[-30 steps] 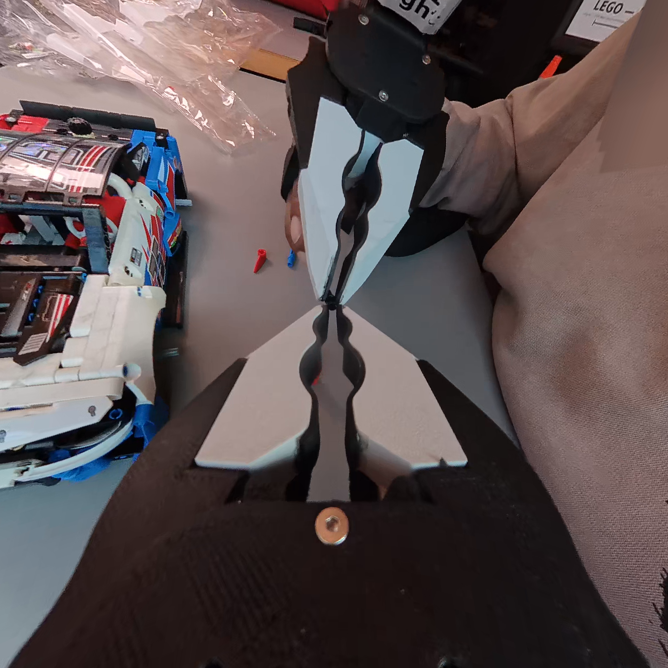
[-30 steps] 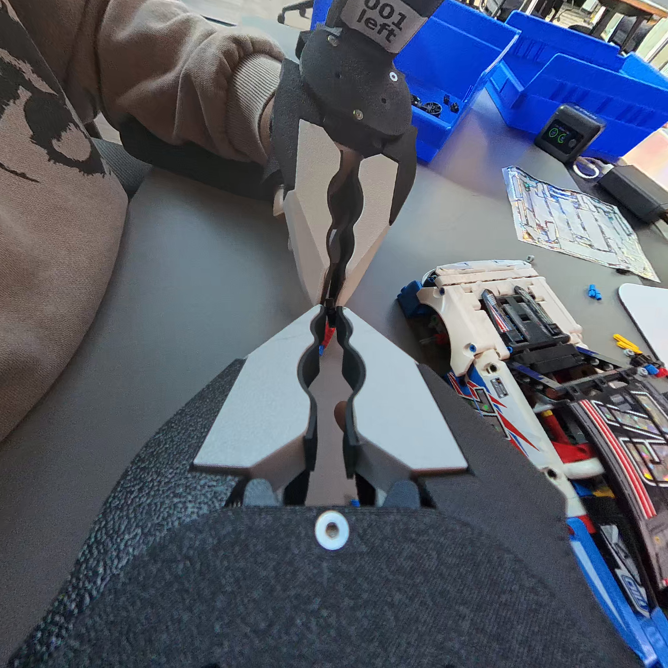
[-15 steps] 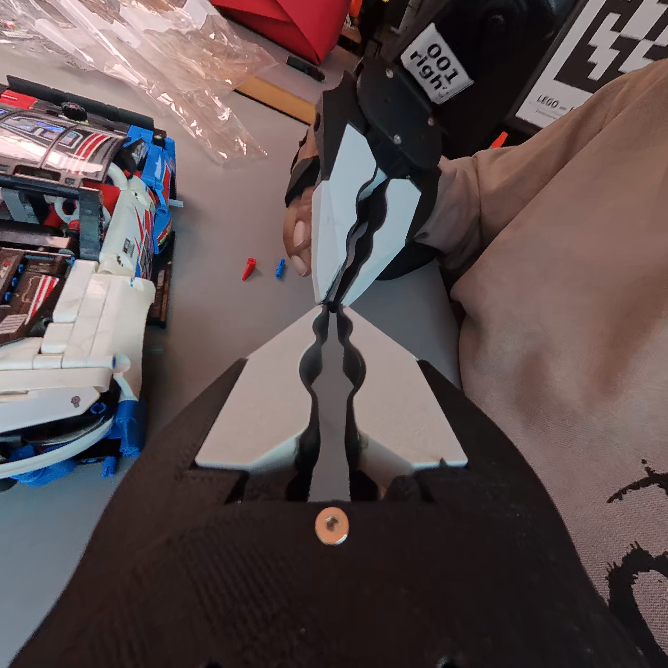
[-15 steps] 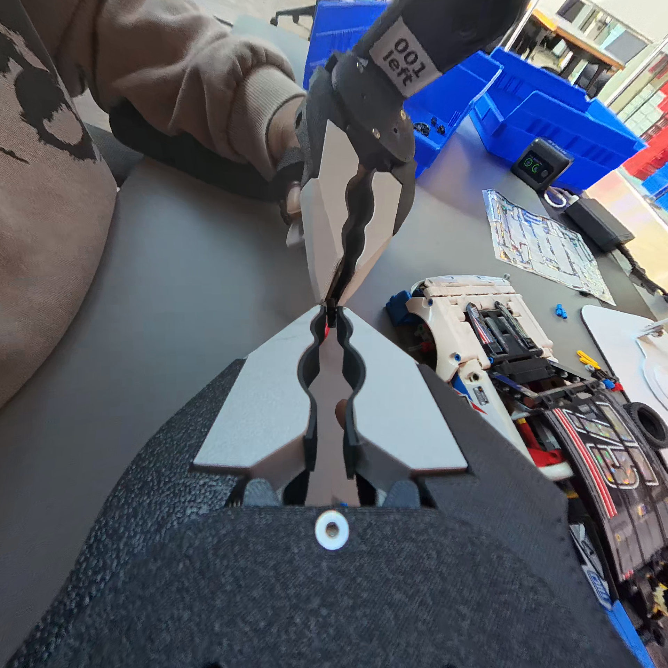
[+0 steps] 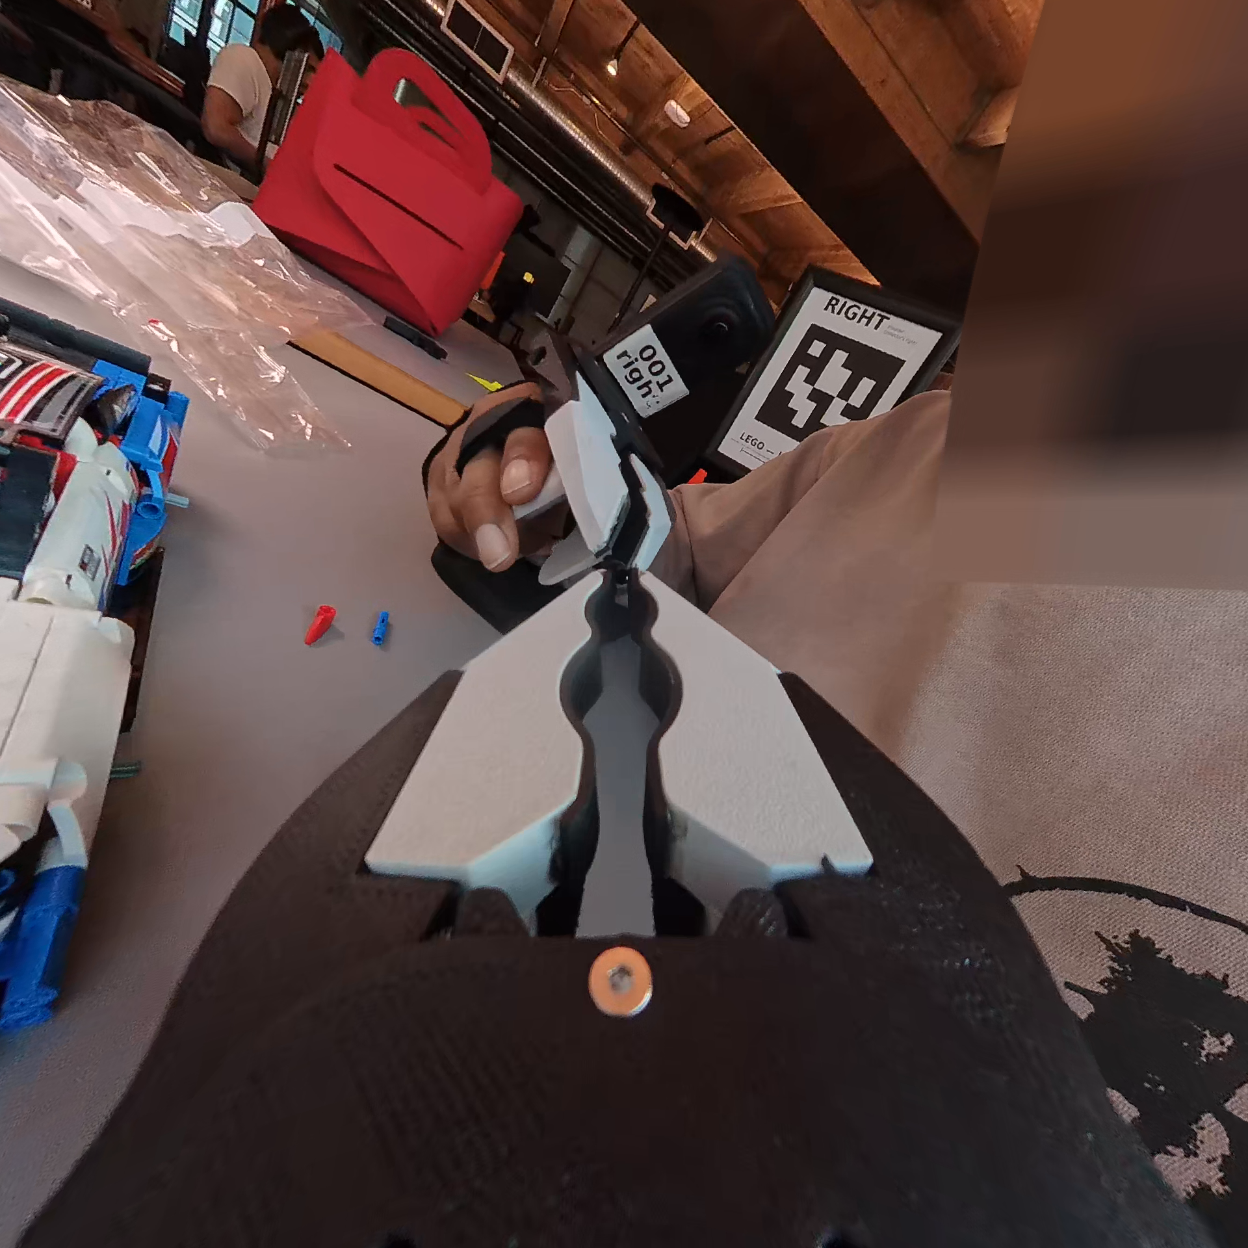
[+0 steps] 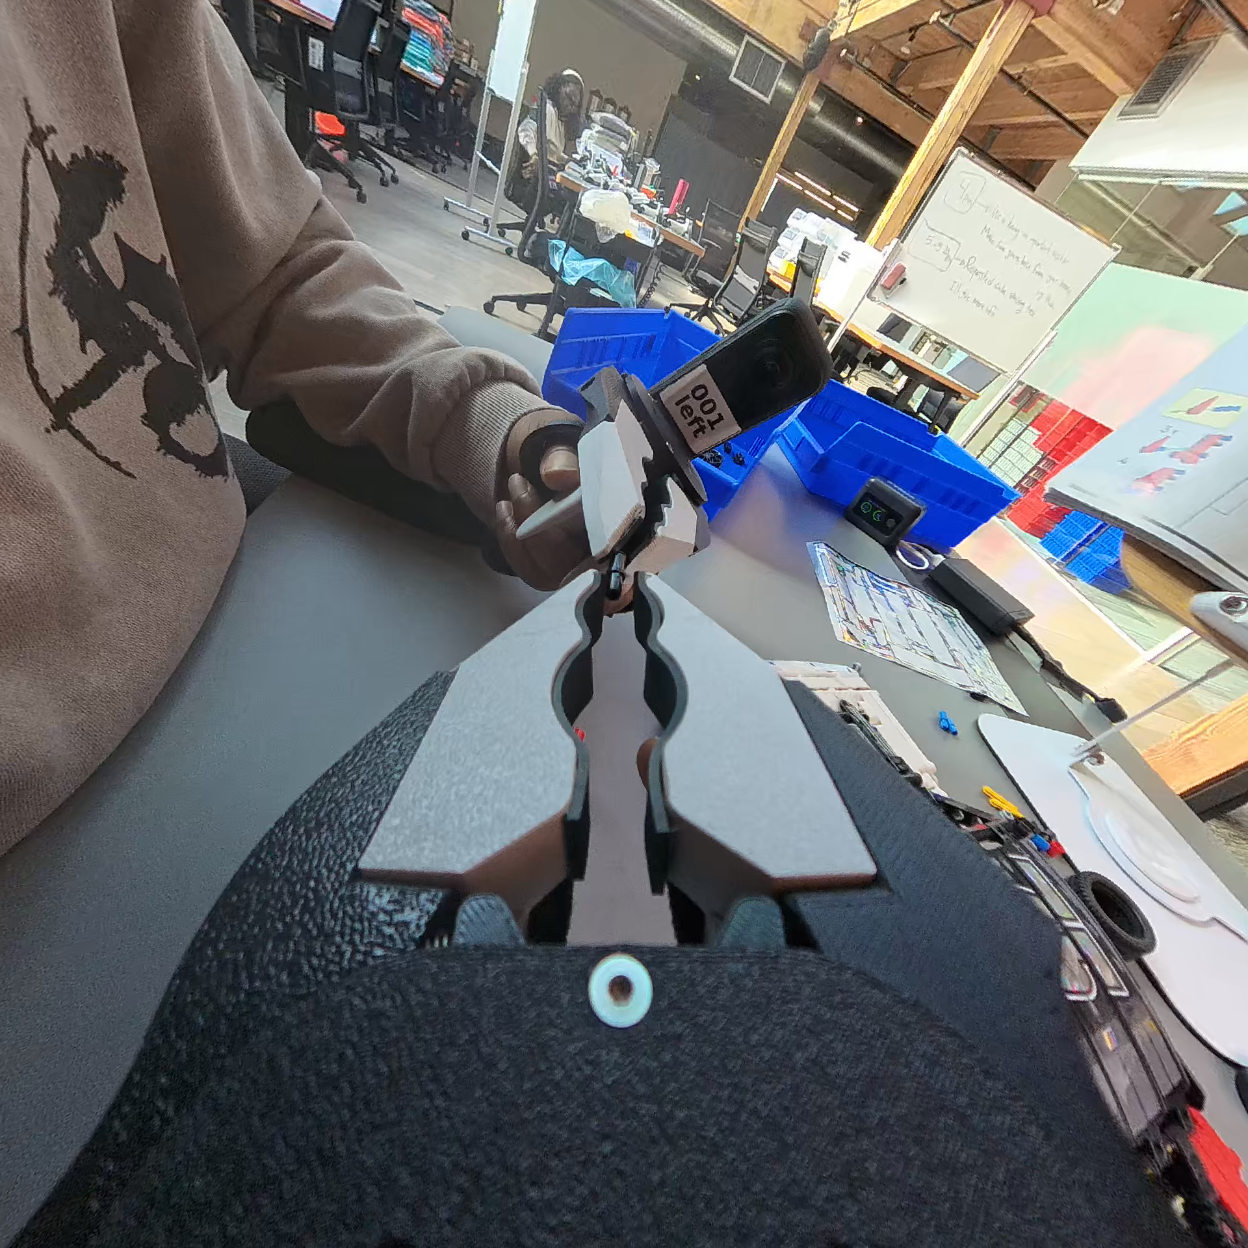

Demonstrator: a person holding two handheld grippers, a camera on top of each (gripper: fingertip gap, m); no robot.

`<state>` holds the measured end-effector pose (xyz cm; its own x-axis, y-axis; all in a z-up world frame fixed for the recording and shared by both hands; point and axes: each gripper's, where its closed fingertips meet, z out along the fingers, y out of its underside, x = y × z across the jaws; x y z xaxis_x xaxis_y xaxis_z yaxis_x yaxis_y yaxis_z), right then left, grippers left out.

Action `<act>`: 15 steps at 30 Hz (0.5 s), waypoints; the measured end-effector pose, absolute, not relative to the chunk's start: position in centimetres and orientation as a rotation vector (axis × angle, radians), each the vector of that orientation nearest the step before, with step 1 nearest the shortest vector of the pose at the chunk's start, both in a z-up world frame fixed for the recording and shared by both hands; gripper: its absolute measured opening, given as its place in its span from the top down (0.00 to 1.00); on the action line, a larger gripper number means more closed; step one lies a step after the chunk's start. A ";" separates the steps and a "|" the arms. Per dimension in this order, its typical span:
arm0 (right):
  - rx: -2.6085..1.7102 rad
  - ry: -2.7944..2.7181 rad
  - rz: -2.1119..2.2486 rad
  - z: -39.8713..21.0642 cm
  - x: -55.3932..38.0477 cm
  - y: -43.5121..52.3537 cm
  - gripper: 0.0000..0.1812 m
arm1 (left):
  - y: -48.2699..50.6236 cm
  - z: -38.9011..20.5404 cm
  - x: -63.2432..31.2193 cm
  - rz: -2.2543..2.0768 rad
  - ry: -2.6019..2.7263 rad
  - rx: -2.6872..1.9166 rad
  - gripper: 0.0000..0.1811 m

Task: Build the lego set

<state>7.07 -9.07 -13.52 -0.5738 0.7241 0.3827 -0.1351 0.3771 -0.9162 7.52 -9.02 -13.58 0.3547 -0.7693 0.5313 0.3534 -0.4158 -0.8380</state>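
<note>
My left gripper (image 5: 619, 579) and right gripper (image 6: 616, 584) meet tip to tip above the grey table (image 5: 283, 540), close to the person's torso. A small black pin (image 6: 614, 574) sticks out of the left gripper's (image 6: 631, 554) shut tips. Its free end lies between the right gripper's tips, which stand slightly apart around it. In the left wrist view the right gripper (image 5: 613, 559) comes down edge-on onto the pin (image 5: 618, 591). The part-built white, blue and red lego car (image 5: 61, 540) lies to the left; it also shows in the right wrist view (image 6: 871, 702).
A loose red piece (image 5: 319, 625) and a blue pin (image 5: 380, 628) lie on the table. Clear plastic bags (image 5: 169, 270) and a red bag (image 5: 385, 189) are behind. Blue bins (image 6: 878, 446), an instruction sheet (image 6: 898, 621), a white tray (image 6: 1053, 776) and a tyre (image 6: 1111, 912) are to the right. Both grippers' tips are close together, under 4 cm apart. From either gripper's tips it is about 15 cm to the loose red piece (image 5: 319, 625).
Both grippers have tilted up, so the room behind now shows. The tips stayed together. The right gripper's tips have parted a little around the pin.
</note>
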 end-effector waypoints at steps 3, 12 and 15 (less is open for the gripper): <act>-0.515 -1.813 1.292 -13.7 7.0 -9.2 0.98 | -9.1 -13.4 7.6 -1.333 0.382 -1.526 1.00; -0.696 -1.931 1.282 -15.3 6.6 -7.8 0.99 | -8.2 -14.9 6.6 -1.145 0.407 -1.637 0.94; -0.853 -2.064 1.168 -18.3 6.6 -6.1 0.99 | -7.8 -18.8 5.3 -0.730 0.595 -1.843 0.89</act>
